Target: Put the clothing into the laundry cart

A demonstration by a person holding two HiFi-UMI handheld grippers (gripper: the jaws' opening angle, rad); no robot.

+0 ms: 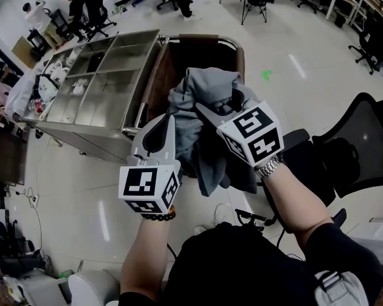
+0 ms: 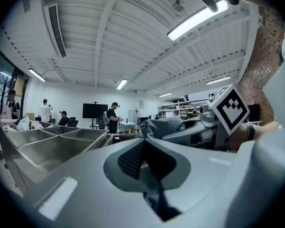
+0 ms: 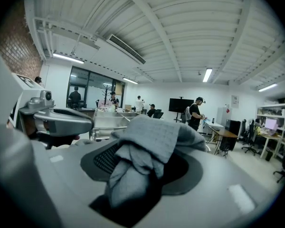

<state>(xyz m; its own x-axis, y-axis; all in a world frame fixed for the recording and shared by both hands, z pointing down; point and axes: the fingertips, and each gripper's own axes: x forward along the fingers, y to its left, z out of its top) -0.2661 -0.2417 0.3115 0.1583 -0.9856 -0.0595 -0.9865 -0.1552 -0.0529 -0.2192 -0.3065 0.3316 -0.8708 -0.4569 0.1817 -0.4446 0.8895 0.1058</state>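
1. Ahead of both grippers and lower than them, in the head view, the laundry cart [image 1: 205, 39] stands with its brown bag open upward. The right gripper [image 1: 205, 110] is the nearer one to that mouth. It carries the grey garment [image 1: 210, 85], bunched beyond its tips and trailing in a long fold beneath it. That tail seems to hang back toward the person, short of the bag. The left gripper [image 1: 168, 123] sits just to the garment's left.
2. Seen from the left gripper view, its jaws are pressed together at the tips, and I see no cloth between them. The garment lies forward and to this gripper's right, heaped on the right gripper. Steel trays [image 2: 52, 141] lie forward to its left.
3. Seen from the right gripper view, the jaws pinch a thick wad of the garment, which fills the gap and spills over the tips. My judgement: the drop turns on carrying this gripper forward until the load is over the bag.
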